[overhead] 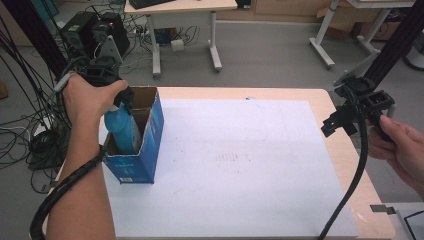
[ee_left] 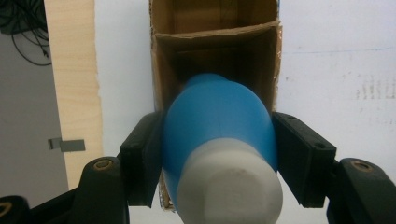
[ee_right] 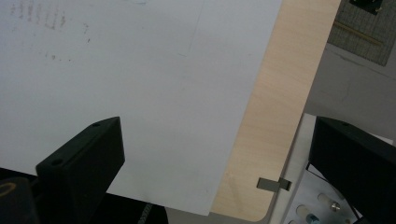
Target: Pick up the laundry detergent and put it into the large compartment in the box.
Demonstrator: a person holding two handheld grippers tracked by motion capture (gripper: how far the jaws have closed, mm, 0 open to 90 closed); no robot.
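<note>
Your left tool (ee_left: 219, 154) is clamped on the blue bottle (ee_left: 217, 126), part-way into the near compartment of the blue carton (overhead: 150, 140); lower it straight, then release, while your right tool (ee_right: 224, 158) hangs open over the bench (overhead: 345, 150) edge

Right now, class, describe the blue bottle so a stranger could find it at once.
Start at the white sheet on the table. At its left edge stands an open blue carton. The blue bottle sticks out of it, white-capped, clamped by the left tongs.
</note>
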